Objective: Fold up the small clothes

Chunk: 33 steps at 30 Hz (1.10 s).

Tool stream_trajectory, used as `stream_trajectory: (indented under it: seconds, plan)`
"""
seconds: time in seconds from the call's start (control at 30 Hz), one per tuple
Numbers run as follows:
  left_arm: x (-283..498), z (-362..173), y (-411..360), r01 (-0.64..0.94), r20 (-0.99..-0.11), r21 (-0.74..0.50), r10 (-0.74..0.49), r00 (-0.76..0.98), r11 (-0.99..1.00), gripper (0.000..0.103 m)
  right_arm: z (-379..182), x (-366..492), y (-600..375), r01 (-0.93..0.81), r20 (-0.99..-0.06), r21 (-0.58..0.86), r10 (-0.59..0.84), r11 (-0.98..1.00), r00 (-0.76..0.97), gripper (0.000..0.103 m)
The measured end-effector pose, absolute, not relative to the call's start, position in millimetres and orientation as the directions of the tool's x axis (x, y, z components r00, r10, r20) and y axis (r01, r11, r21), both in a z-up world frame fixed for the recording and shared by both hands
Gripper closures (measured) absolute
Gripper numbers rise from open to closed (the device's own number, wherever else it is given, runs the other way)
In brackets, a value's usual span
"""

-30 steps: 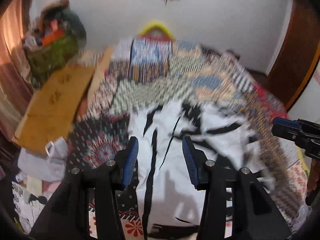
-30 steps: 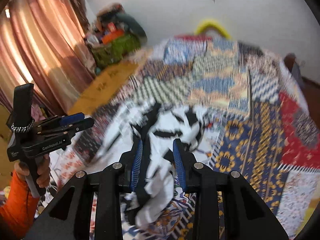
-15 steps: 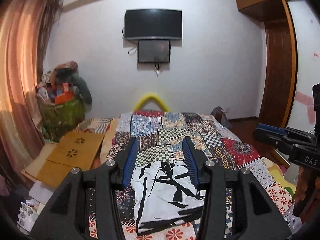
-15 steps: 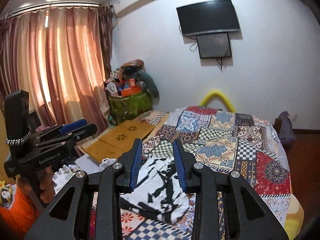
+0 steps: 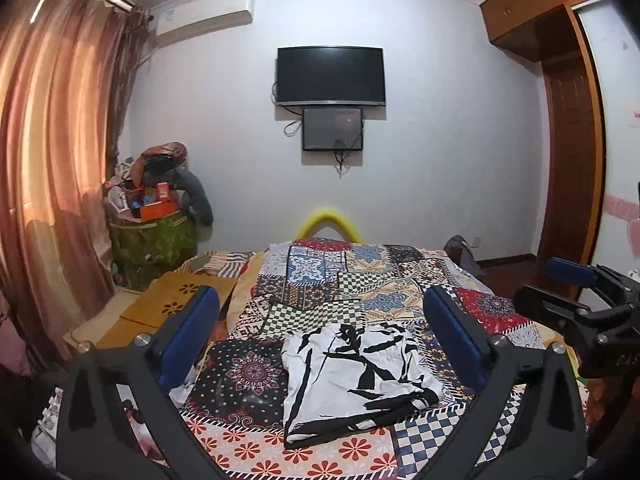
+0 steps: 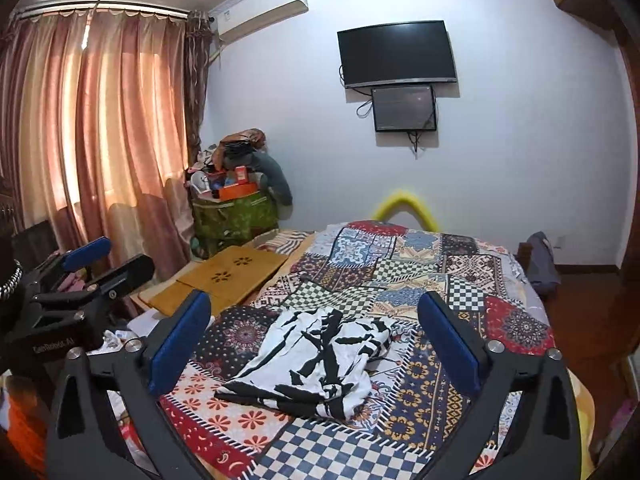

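The black-and-white garment [image 5: 356,376] lies folded on the patchwork bedspread [image 5: 360,280] of the bed, near its front edge. The left tool [image 5: 324,344] has its jaws opening, spread wide above the garment with nothing gripped. The right tool [image 6: 316,344] likewise has its jaws opening, well clear of the fabric and empty.

My left gripper [image 5: 320,332] hangs above the bed's near edge, its jaws opening wide with nothing pinched between the blue pads [image 5: 188,336]. My right gripper [image 6: 316,340] is level beside it, jaws opening too, pads [image 6: 448,344] clear of everything, tilted slightly down.
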<state>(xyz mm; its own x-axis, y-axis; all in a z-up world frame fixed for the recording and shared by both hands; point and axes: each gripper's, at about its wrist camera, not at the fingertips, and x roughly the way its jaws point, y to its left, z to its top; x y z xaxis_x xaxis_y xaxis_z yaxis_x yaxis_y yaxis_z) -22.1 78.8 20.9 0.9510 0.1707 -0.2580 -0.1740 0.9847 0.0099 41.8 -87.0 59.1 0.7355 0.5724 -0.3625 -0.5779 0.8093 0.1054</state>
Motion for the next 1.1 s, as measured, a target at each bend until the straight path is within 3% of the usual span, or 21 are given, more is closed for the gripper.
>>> stream_trajectory:
  seconds: [1.1]
  plan:
    - [-24, 16, 83, -0.162, -0.273, -0.028, 0.149, 0.95, 0.986, 0.0, 58, 28, -88, -0.563, -0.375, 0.096, 0.554, 0.821, 0.743, 0.0]
